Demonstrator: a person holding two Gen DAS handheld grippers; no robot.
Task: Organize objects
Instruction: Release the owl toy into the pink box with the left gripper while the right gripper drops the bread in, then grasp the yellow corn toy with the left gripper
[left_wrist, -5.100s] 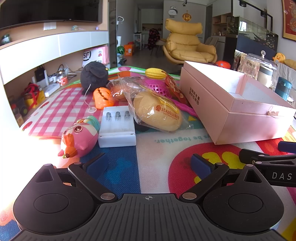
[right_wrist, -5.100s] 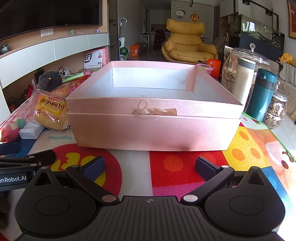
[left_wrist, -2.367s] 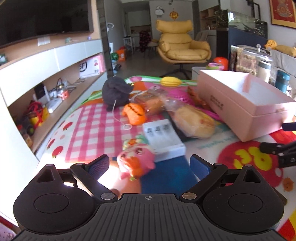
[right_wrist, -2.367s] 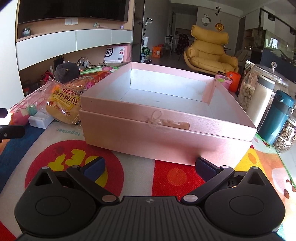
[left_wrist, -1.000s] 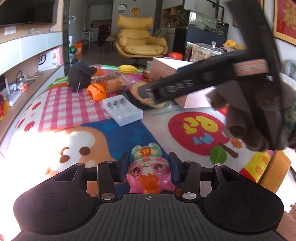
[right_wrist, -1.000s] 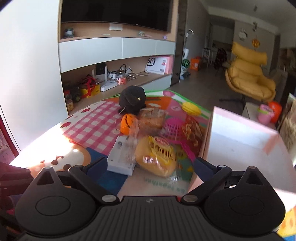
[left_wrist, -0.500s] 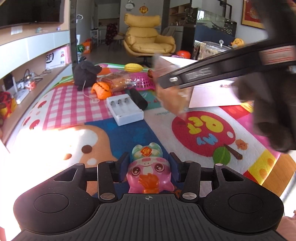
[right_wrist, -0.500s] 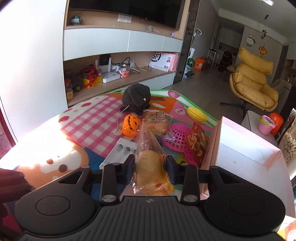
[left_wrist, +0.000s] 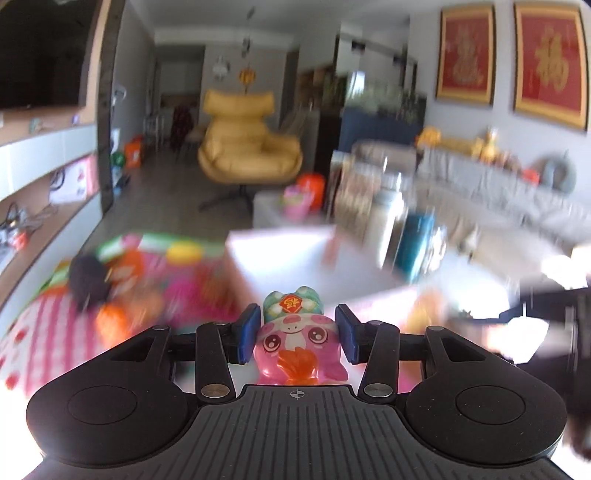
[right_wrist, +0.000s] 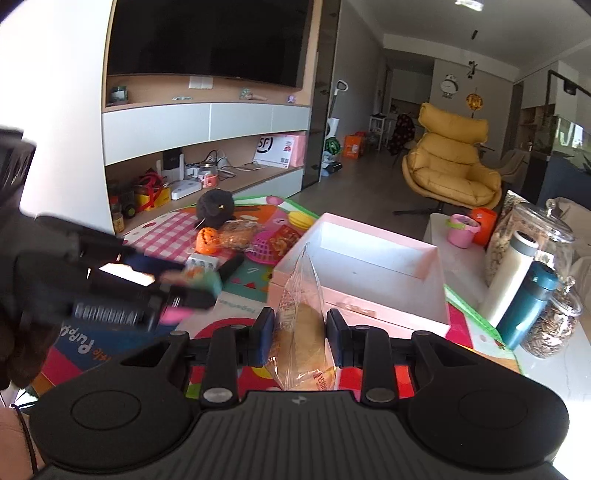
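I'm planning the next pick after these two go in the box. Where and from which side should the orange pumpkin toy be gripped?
Probably across the rounded sides of the orange pumpkin toy, coming down from above. It sits low on the mat, with the black plush just behind it and a wrapped snack against its right side, so a side approach looks crowded.

Pink cartoon toy (left_wrist: 299, 341) upright, clamped between blue pads. Bagged bread bun (right_wrist: 301, 341) pinched upright, near open pink box (right_wrist: 364, 280), interior white.
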